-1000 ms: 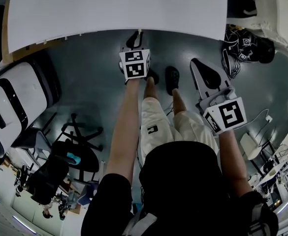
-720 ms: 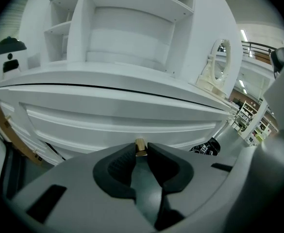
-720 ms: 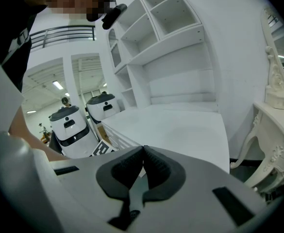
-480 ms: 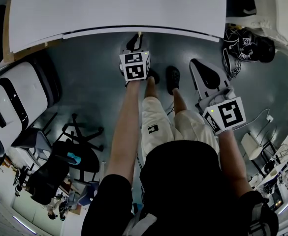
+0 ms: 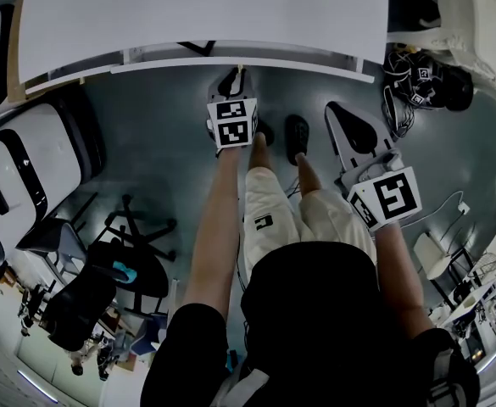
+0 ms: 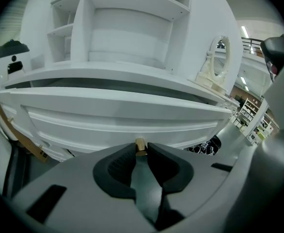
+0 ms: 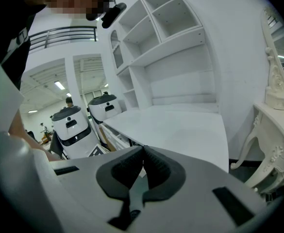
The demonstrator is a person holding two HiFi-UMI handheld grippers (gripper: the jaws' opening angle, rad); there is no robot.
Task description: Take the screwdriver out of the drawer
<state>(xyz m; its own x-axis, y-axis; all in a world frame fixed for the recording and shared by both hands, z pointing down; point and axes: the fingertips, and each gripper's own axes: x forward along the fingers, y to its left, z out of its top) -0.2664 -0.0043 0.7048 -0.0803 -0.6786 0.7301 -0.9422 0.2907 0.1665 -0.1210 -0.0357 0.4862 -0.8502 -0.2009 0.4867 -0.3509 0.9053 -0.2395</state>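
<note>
The drawer front (image 6: 117, 118), in the middle of the left gripper view, was seen as a smooth, white painted surface with a faint sheen. Its small knob (image 6: 140, 144) looked like brass-coloured metal. The pads (image 6: 117, 167) of the left gripper (image 6: 141, 151) were seen as dark, matt, ribbed rubber. The floor (image 5: 158, 142) was found glossy.

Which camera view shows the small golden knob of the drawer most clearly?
The left gripper view: the golden knob sits close up, clamped between the jaws of the left hand-held gripper. The head view shows only a tiny speck at the drawer front. The right gripper view does not show it.
</note>
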